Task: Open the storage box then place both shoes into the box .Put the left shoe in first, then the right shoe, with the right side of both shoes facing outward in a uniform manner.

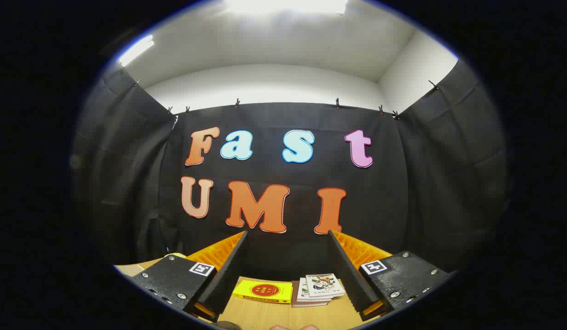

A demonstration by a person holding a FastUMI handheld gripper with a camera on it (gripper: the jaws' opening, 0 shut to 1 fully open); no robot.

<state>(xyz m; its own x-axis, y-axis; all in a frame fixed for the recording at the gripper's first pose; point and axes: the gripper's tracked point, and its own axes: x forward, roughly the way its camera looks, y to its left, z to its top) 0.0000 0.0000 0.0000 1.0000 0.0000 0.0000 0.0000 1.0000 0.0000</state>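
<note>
My gripper (pixel 288 236) is held up level, looking at the booth's black cloth wall. Its two fingers (pixel 228 270) stand wide apart with nothing between them, so it is open. Below and between the fingers lies a wooden tabletop (pixel 274 316). On it, just ahead of the fingers, rest a flat yellow box with a red round mark (pixel 263 291) and a small stack of booklets (pixel 319 288).
Black cloth hangs on three sides, clipped along its top edge under a white ceiling. A pale rounded thing (pixel 175 255) peeks out past the left finger, too hidden to name. A sliver of a hand (pixel 294 327) shows at the nearest table edge.
</note>
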